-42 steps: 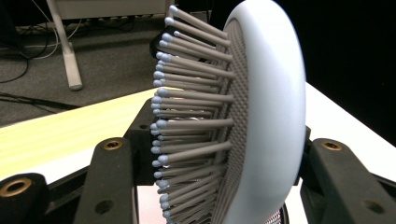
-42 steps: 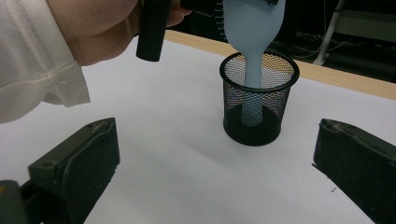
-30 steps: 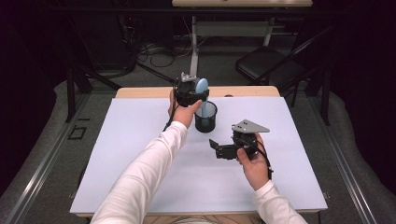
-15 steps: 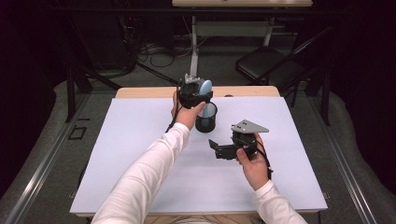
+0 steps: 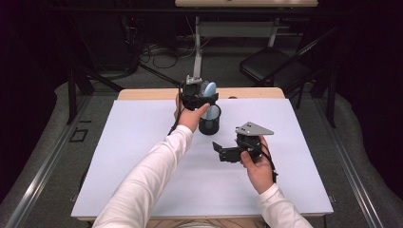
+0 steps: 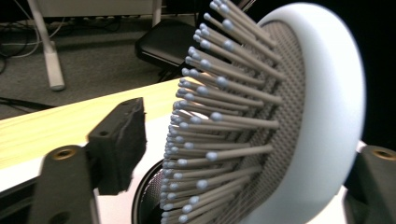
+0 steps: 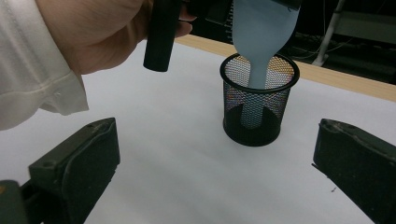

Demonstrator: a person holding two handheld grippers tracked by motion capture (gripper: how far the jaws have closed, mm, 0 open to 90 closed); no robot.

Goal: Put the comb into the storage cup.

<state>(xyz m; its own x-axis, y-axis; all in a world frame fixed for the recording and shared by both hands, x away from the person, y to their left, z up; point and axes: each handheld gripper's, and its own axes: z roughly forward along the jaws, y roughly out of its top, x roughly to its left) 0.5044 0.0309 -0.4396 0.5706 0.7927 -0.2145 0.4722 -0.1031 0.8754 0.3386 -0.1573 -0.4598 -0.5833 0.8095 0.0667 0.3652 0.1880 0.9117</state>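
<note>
High view: chair (image 5: 271,66) behind table (image 5: 142,142)

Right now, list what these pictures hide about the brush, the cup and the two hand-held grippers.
- Brush handle: left gripper view, cut off at the bottom edge.
- Cup bottom: right gripper view, dark mesh hides where the handle ends.
- Left hand-held gripper: high view, too small to judge contact.
- Right hand-held gripper: high view, its jaws too small.

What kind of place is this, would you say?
Probably a lab or studio set up for recording, not a home: a table under a plain white sheet stands among dark curtains, loose cables trail over grey carpet, and a folding chair and desk frame stand behind.
</note>
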